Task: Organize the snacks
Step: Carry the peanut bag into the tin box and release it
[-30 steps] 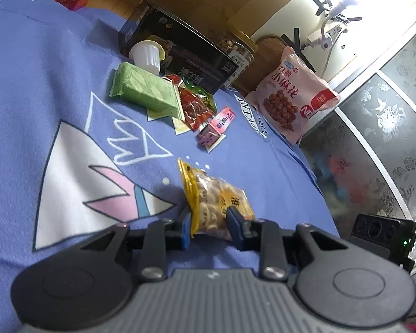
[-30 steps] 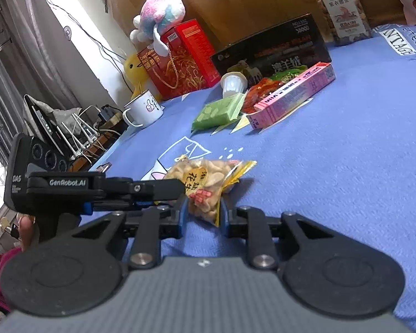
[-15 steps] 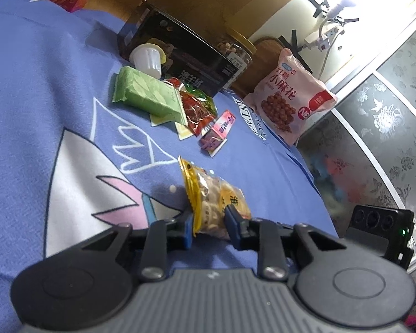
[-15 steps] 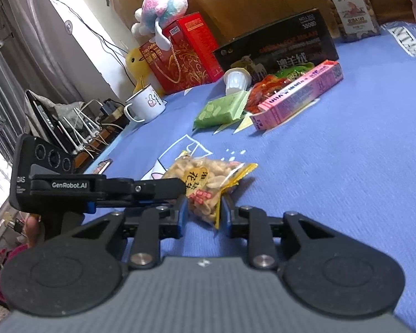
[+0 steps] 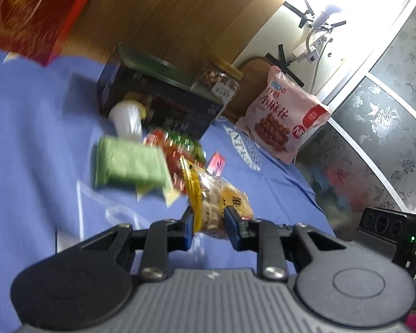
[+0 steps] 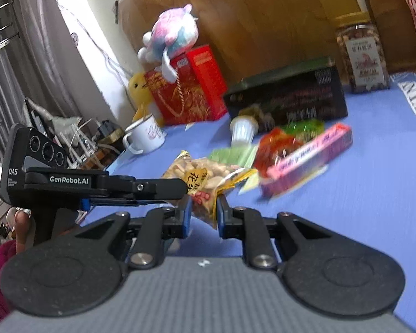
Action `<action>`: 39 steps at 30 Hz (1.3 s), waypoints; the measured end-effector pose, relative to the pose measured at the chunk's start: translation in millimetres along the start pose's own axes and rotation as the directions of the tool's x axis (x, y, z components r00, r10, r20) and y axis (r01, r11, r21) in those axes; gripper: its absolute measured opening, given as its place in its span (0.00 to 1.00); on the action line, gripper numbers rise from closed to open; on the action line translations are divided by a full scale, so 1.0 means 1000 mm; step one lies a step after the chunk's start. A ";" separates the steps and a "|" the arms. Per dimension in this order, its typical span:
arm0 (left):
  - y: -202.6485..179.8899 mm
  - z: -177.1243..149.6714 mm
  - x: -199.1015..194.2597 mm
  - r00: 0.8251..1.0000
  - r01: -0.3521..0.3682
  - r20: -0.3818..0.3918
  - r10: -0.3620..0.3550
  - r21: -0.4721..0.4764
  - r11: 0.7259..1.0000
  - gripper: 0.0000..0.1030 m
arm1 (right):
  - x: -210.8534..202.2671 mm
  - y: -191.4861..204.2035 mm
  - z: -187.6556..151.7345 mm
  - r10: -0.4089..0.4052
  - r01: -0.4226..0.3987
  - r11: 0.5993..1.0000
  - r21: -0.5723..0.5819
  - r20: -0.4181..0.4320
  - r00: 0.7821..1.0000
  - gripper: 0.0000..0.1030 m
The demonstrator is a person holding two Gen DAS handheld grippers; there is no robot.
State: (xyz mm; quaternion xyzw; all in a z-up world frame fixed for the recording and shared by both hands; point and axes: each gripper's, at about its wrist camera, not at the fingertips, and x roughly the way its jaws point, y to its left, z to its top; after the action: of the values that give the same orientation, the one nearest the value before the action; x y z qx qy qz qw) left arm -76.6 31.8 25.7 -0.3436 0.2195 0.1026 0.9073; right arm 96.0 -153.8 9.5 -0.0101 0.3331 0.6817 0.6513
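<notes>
A clear, yellow-edged bag of peanuts [image 5: 216,199] is held off the blue cloth by both grippers. My left gripper [image 5: 208,222] is shut on one end of it. My right gripper [image 6: 203,212] is shut on the other end of the peanut bag [image 6: 205,177]. The left gripper's body also shows in the right wrist view [image 6: 69,183]. Just beyond the bag lies a snack pile: a green pack [image 5: 130,163], a red-and-green bag [image 6: 283,141], a pink box [image 6: 307,158] and a white jelly cup [image 6: 242,130].
A black box [image 6: 288,97] stands behind the pile, with a nut jar [image 6: 360,55] and a pink snack bag [image 5: 285,119] to its right. A red gift box [image 6: 188,83] with plush toys and a white mug [image 6: 145,134] stand at the left.
Both grippers have lifted the peanut bag off the cloth and carried it forward toward the snack pile. The view is now motion-blurred.
</notes>
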 end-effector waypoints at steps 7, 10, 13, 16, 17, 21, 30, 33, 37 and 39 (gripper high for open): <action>-0.005 0.053 0.020 0.999 -0.005 0.050 0.002 0.060 0.998 0.23 | 0.013 -0.014 0.042 -0.027 0.029 0.999 -0.025 0.073 0.997 0.21; -0.003 0.077 0.035 0.998 -0.008 0.064 0.004 0.064 0.998 0.23 | 0.025 -0.024 0.062 -0.039 0.041 0.999 -0.019 0.095 0.995 0.21; -0.002 0.100 0.052 0.997 -0.025 0.069 0.020 0.069 0.997 0.22 | 0.039 -0.036 0.081 -0.058 0.061 0.998 -0.025 0.105 0.993 0.21; 0.001 0.124 0.070 0.996 -0.041 0.076 0.035 0.073 0.997 0.22 | 0.054 -0.046 0.098 -0.083 0.087 0.995 -0.038 0.114 0.990 0.21; 0.005 0.130 0.075 0.996 -0.044 0.080 0.038 0.075 0.996 0.22 | 0.058 -0.049 0.104 -0.089 0.094 0.995 -0.040 0.118 0.989 0.21; 0.017 0.151 0.099 0.994 -0.062 0.093 0.056 0.071 0.995 0.23 | 0.076 -0.063 0.122 -0.123 0.132 0.989 -0.066 0.132 0.984 0.21; 0.022 0.158 0.117 0.969 -0.208 0.159 0.188 0.120 0.971 0.42 | 0.096 -0.081 0.130 -0.195 0.214 0.974 -0.077 0.202 0.960 0.33; 0.022 0.153 0.092 0.961 -0.214 0.200 0.190 0.112 0.970 0.43 | 0.080 -0.084 0.127 -0.167 0.179 0.983 -0.034 0.223 0.960 0.33; 0.027 0.131 0.059 0.949 -0.256 0.208 0.236 0.075 0.964 0.45 | 0.064 -0.081 0.112 -0.102 0.102 0.995 0.007 0.161 0.982 0.33; 0.033 0.114 0.047 0.948 -0.269 0.188 0.259 0.035 0.962 0.46 | 0.066 -0.078 0.100 -0.060 0.056 0.998 0.043 0.090 0.994 0.33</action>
State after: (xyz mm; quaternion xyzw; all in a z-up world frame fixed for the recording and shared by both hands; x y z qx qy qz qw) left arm -9.2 133.6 61.0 -0.2730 0.1828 0.2474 0.9115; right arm 197.6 -53.9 23.5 0.0246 0.3161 0.6555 0.6854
